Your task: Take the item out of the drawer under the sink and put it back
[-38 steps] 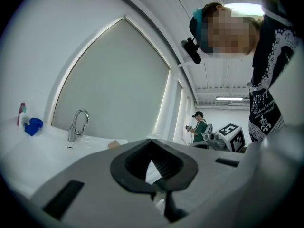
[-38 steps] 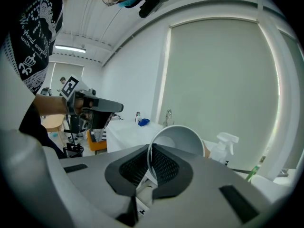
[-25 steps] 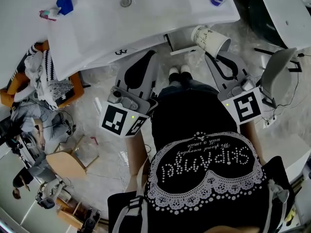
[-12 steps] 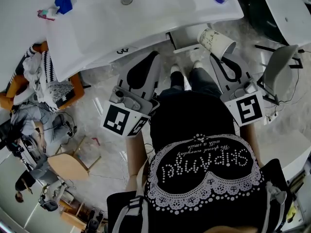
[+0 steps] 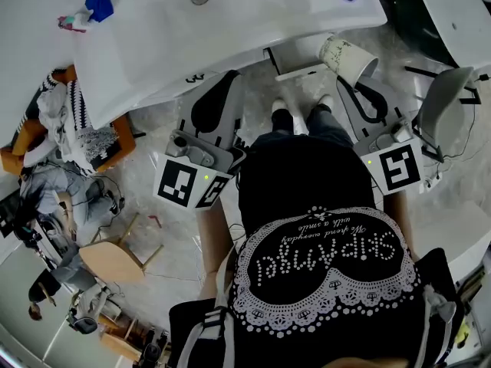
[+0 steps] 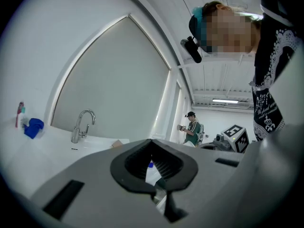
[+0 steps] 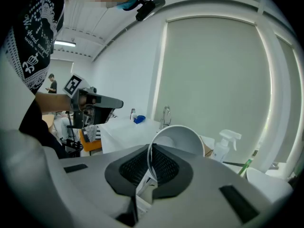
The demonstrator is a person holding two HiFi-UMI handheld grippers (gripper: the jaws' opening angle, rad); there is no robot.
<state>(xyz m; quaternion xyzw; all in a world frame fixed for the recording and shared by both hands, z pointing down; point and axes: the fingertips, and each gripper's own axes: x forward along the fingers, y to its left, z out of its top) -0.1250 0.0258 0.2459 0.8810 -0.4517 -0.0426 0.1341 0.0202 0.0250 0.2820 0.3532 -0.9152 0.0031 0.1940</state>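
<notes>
At the upper right of the head view, the right gripper [image 5: 354,85] pinches the rim of a paper cup [image 5: 345,56]; the left gripper [image 5: 227,81] is closed, empty.

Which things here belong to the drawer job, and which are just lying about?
Job: paper cup, clamped by its rim in the right gripper; left gripper, empty.
Lying about: spray bottle, blue object, striped cloth, wooden chair.
</notes>
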